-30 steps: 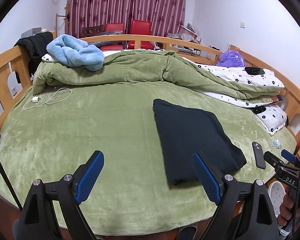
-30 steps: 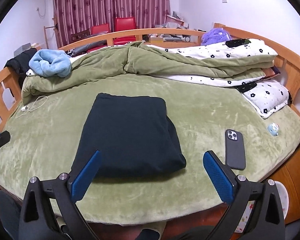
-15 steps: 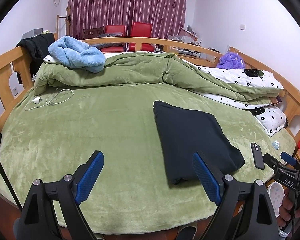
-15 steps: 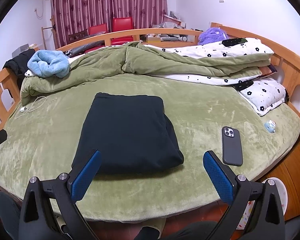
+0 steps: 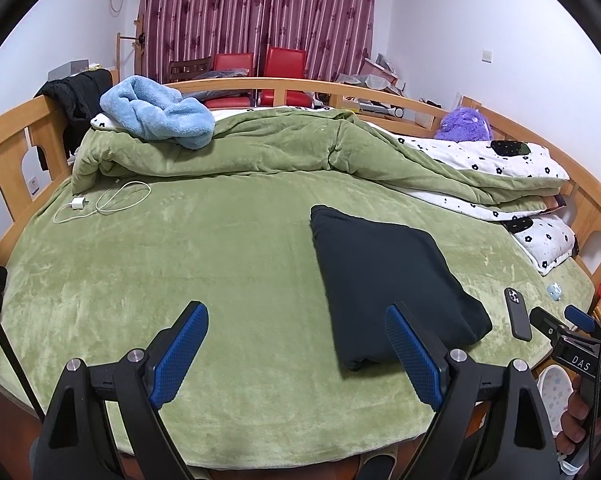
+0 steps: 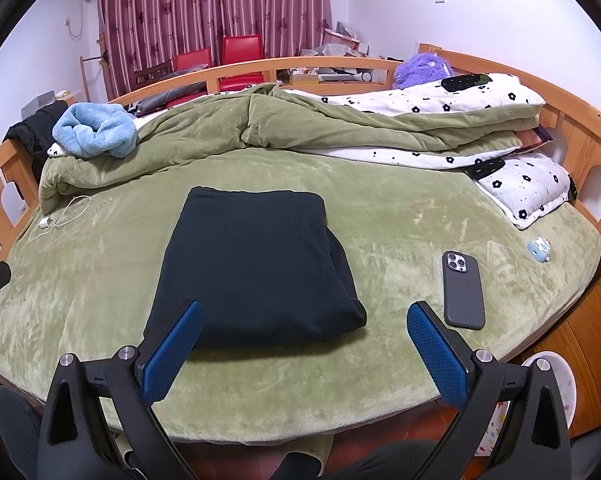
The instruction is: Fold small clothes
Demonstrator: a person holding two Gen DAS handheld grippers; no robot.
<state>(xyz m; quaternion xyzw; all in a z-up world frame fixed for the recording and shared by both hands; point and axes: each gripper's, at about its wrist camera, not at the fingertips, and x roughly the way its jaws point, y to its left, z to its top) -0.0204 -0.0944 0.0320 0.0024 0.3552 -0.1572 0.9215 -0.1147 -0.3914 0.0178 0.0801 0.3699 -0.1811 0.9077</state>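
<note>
A dark garment [image 5: 384,280] [image 6: 256,264] lies folded into a thick rectangle on the green bed cover [image 5: 204,264] [image 6: 400,232]. My left gripper [image 5: 296,320] hangs open above the bed's near edge, to the left of the garment's near corner, with nothing between its blue pads. My right gripper [image 6: 304,312] is open too, just short of the garment's near edge and not touching it. In the left wrist view the right gripper [image 5: 556,320] shows at the far right, held by a hand [image 5: 580,412].
A dark phone [image 6: 462,290] [image 5: 518,314] lies right of the garment, with a small blue toy [image 6: 539,249] beyond it. A green quilt [image 5: 260,152], a blue towel [image 5: 156,112], flowered bedding [image 6: 460,100] and a white charger cable [image 5: 100,204] lie further back. A wooden rail [image 5: 16,136] rings the bed.
Both views have pulled back and up a little, so the garment and phone sit slightly further away. Nothing on the bed has moved and both grippers stay as wide as before.
</note>
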